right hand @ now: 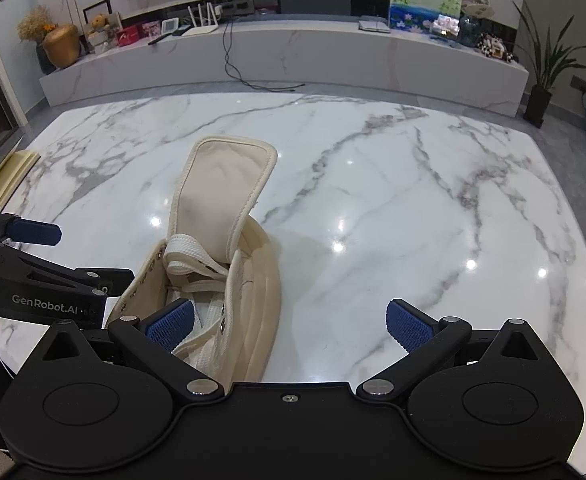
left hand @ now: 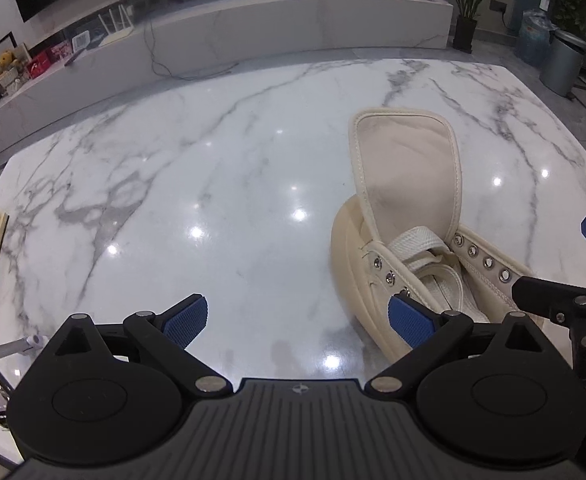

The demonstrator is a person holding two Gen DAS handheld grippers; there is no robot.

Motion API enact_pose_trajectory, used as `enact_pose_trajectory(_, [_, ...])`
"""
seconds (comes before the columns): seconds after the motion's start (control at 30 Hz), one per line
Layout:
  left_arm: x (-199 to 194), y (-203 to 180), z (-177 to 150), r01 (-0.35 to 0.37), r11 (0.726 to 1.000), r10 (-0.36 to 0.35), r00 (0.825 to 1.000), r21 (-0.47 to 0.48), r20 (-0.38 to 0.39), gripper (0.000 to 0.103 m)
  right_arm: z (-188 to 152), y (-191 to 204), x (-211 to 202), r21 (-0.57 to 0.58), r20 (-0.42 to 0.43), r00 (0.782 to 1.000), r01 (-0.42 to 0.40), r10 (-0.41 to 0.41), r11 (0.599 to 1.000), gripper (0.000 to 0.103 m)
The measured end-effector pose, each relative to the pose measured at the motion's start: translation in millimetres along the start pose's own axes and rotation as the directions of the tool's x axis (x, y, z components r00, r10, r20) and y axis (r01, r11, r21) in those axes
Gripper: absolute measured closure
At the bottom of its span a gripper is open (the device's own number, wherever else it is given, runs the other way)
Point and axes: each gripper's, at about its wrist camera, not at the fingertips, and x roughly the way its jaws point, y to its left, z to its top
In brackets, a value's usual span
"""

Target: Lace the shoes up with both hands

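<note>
Opening step, judging by the cream canvas high-top shoe [right hand: 229, 280] with tongue up and flat white lace [right hand: 189, 254] mostly unthreaded. Left tongs [left hand: 299, 318] and right tongs [right hand: 289, 322] spread wide, empty. Next: dropping between them to pinch a lace end, aiming at the metal eyelets [left hand: 487, 266]

Cream shoe [right hand: 229, 264], white lace [right hand: 189, 254], grey-veined white marble table [right hand: 413, 200]

I count one cream shoe [right hand: 213, 264] on one marble table [right hand: 413, 200], one white lace [right hand: 189, 256] (only partly threaded), and my two grippers, left [left hand: 297, 320] and right [right hand: 289, 322].
</note>
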Motion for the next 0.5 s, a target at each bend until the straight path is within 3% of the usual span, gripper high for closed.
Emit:
enact_pose_trajectory(0.23, [-12.3,-33.4,-16.3,0.022,1.000,-0.022,1.000,-0.009,0.020,0.010,-0.7,0.2,1.5,-0.008,-0.002,1.000,-0.003,0.003,1.000,0.001])
enact_pose_trajectory(0.33, [-4.6,1.9,3.5,0.078,0.997,-0.079,0.997,-0.024,-0.012,0.013,-1.9,0.4,0.5,-0.010,-0.003,1.000,-0.003,0.003,1.000,0.001])
enact_pose_trajectory(0.5, [-8.1,2.7,3.7,0.068,0.997,-0.068,0.998,-0.044,0.010,0.013,-5.0,0.9,-3.7,-0.010,-0.003,1.000,-0.005,0.005,1.000,0.001])
